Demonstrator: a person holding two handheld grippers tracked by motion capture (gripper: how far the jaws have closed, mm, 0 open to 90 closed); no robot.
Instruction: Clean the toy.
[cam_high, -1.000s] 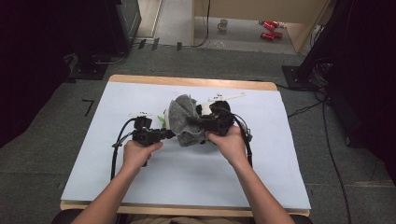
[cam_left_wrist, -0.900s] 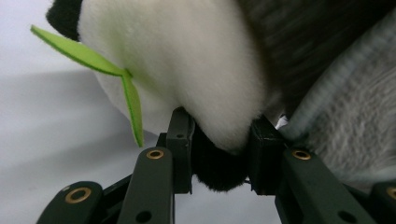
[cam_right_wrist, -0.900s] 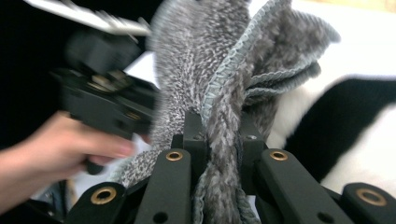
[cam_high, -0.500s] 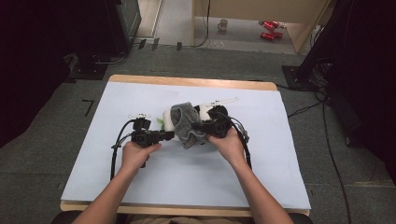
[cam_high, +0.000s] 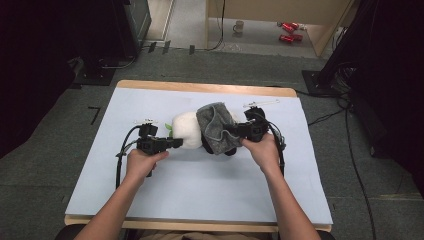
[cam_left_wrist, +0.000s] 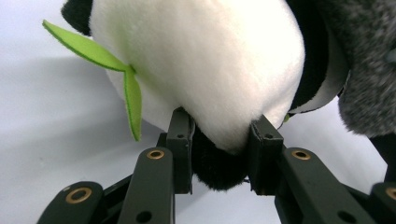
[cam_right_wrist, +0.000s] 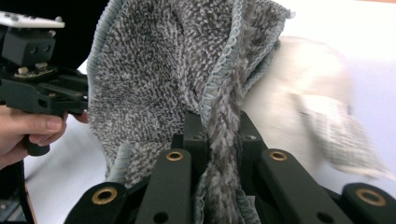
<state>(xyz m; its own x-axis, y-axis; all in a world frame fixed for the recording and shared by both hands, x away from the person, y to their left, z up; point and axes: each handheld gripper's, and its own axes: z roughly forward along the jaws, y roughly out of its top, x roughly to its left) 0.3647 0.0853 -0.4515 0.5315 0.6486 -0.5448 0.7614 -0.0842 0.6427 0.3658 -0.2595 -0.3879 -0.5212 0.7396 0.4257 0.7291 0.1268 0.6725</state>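
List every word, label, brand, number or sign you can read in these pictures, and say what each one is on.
There is no readable text.
Plush panda: plain fur and green felt leaves, no tag.
Grey towel: no label in sight.
Left hand-held gripper and right hand-held gripper: bare black jaws, no markings.
Table: plain pale surface.
Red cans on the floor: any print is too small and blurred to read.

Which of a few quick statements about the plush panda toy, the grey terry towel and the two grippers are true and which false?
1. The left gripper clamps the white and black plush panda toy. True.
2. The right gripper stands open and holds nothing. False: it is shut on the grey terry towel.
3. The towel lies draped over the panda. True.
4. The green felt leaf is pinched between the left jaws. False: it hangs free beside them.
5. The panda rests on bare wood. False: it is on the pale blue table cover.
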